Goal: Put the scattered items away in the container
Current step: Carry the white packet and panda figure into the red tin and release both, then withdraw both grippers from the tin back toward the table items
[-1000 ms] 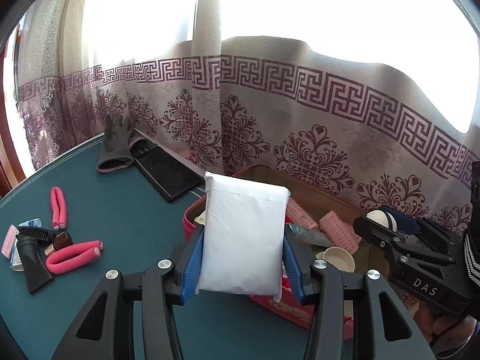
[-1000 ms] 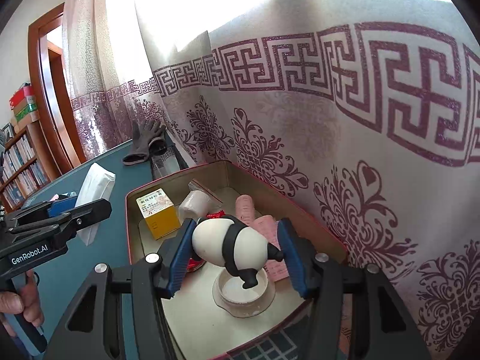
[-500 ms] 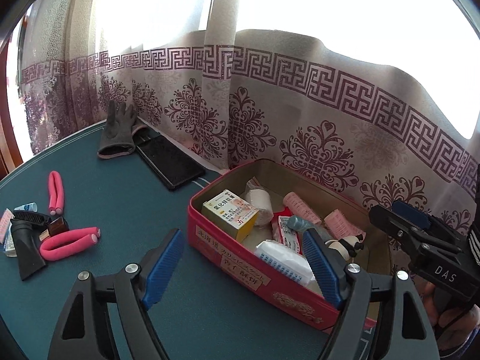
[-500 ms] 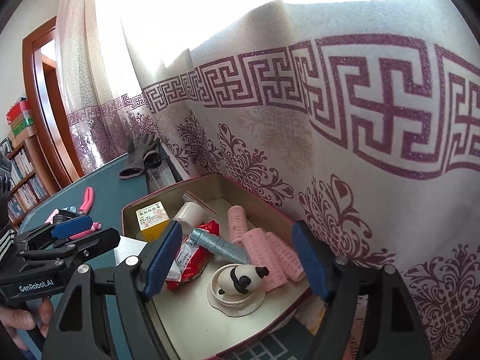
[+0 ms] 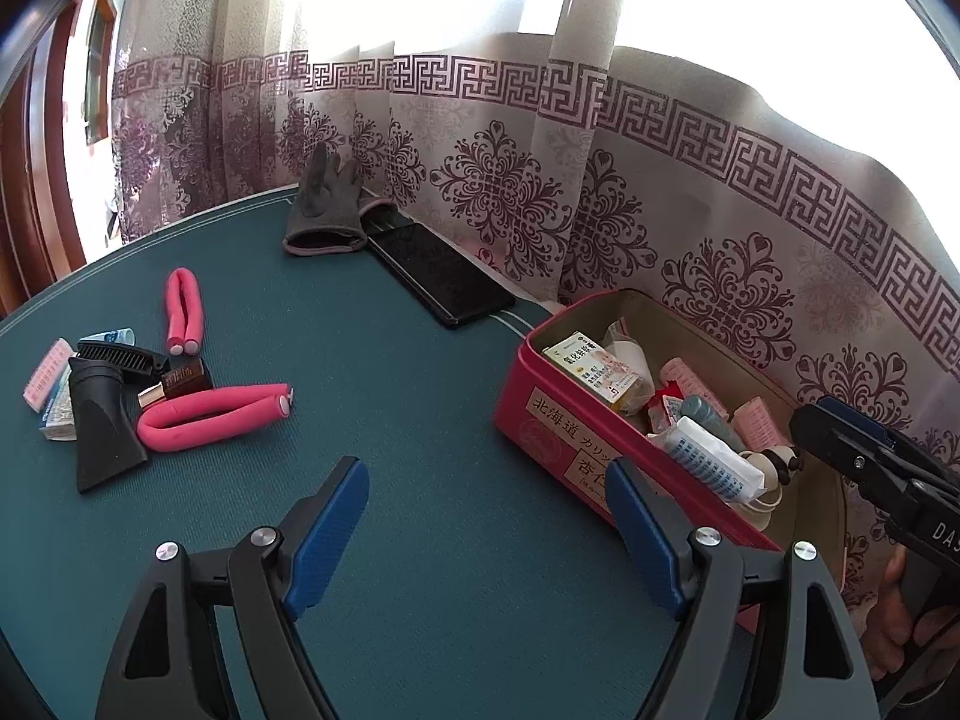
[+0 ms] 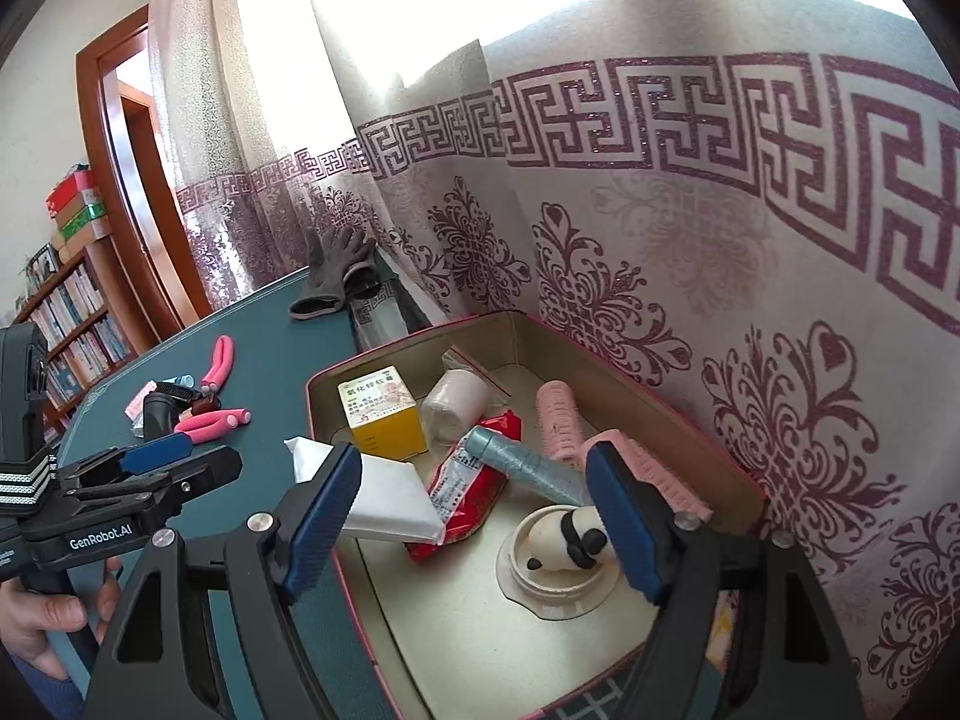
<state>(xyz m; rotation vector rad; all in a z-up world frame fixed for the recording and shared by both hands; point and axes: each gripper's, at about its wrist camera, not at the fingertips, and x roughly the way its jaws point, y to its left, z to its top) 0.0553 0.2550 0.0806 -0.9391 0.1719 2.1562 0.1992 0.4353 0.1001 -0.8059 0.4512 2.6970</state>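
Observation:
My left gripper point(image 5: 486, 480) is open and empty above the teal table, left of the red tin point(image 5: 540, 426). The white packet point(image 5: 708, 456) lies at the tin's near wall, free of the fingers. My right gripper point(image 6: 474, 468) stands open over the tin point(image 6: 312, 396). The panda figure point(image 6: 567, 537) rests loose on a white dish below it, and the packet point(image 6: 390, 498) leans in the tin's left corner. Two pink foam rollers point(image 5: 210, 414), a black nozzle point(image 5: 99, 420), a comb point(image 5: 117, 354) and small packets lie scattered at the left.
A grey glove point(image 5: 327, 210) and a black flat device point(image 5: 438, 276) lie by the patterned curtain at the back. The tin also holds a yellow box point(image 6: 384, 420), pink curlers point(image 6: 558, 420), a blue-grey tube point(image 6: 528, 462) and a red packet point(image 6: 468, 480). Bookshelves stand far left.
Both grippers opened. The left let go of the white packet, the right of the panda; both now lie in the tin. The left gripper swung left, toward the scattered items.

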